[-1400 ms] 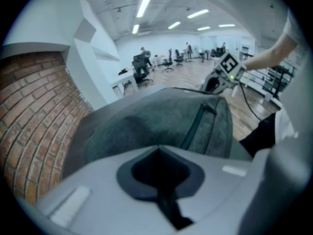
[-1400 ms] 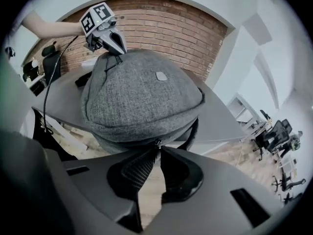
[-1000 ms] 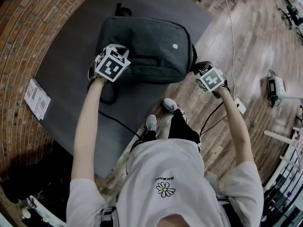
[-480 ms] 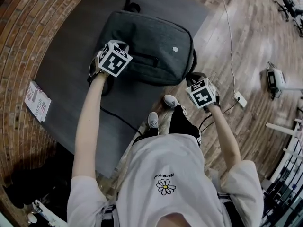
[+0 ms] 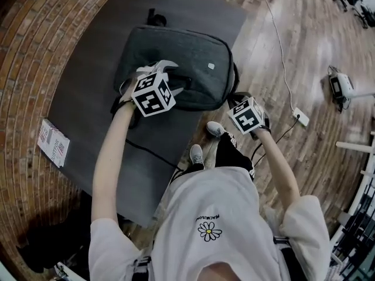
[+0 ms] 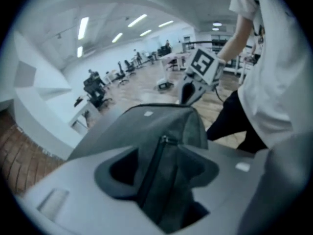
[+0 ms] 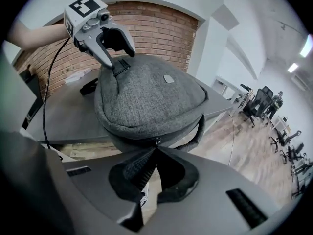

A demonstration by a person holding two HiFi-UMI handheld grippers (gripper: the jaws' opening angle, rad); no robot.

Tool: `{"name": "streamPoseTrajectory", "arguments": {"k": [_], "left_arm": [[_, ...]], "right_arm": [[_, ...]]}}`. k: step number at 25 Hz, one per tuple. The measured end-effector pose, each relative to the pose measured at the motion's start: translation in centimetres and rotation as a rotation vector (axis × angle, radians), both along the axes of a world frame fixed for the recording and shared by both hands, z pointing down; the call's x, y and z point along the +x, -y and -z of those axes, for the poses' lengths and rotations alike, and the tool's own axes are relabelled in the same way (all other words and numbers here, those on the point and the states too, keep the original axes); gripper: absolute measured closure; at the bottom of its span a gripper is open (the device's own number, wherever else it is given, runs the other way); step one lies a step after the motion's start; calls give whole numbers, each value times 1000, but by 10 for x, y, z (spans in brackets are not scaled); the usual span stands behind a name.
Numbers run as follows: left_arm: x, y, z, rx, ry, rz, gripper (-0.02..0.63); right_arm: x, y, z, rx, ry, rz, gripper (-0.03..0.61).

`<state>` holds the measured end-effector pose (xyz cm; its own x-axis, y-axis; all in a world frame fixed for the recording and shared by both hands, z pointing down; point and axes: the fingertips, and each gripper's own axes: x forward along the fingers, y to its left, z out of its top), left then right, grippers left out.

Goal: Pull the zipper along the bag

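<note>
A grey fabric bag (image 5: 193, 54) lies flat on the dark table (image 5: 88, 86). My left gripper (image 5: 168, 76) hangs over the bag's front pocket zipper (image 6: 155, 173). Its jaws have just been opening and now stand wide, with the zipper line between them and the pads off the cloth. The small pull (image 6: 164, 140) sits at the far end of that zipper. In the right gripper view the left gripper (image 7: 117, 55) shows its fingers (image 7: 105, 58) spread above the pull (image 7: 121, 66). My right gripper (image 7: 156, 148) is at the bag's near right edge (image 5: 234, 95), shut on the side zipper's pull (image 7: 157, 141).
A black cable (image 5: 146, 151) runs across the table's near part. A printed booklet (image 5: 54, 142) lies on the brick floor to the left. On the wooden floor to the right are a white power strip (image 5: 299, 117) and its cord. The person's shoes (image 5: 202, 152) stand at the table's edge.
The left gripper has slid right along the bag's front and rolled, and its jaws have gone from shut to wide open. The right gripper first drew closer to the person, then stayed put.
</note>
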<state>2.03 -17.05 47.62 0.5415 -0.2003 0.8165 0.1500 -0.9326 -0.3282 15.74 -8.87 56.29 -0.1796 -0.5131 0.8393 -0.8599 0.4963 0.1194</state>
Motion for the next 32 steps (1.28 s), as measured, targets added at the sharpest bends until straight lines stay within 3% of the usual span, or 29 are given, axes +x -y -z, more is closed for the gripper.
{"name": "streamPoseTrajectory", "arguments": {"k": [4, 9, 18, 28, 32], "left_arm": [[17, 3, -34, -76, 123, 3, 381], [18, 8, -40, -116, 64, 28, 399], [21, 11, -41, -134, 69, 41, 405], [22, 13, -42, -122, 73, 21, 403], [15, 15, -27, -119, -32, 2, 430]], "right_arm": [[0, -4, -4, -15, 7, 8, 572], [-11, -23, -6, -57, 100, -38, 572], [-127, -38, -4, -84, 178, 100, 571], [-189, -8, -6, -63, 231, 19, 563], [-191, -5, -10, -71, 251, 44, 571]]}}
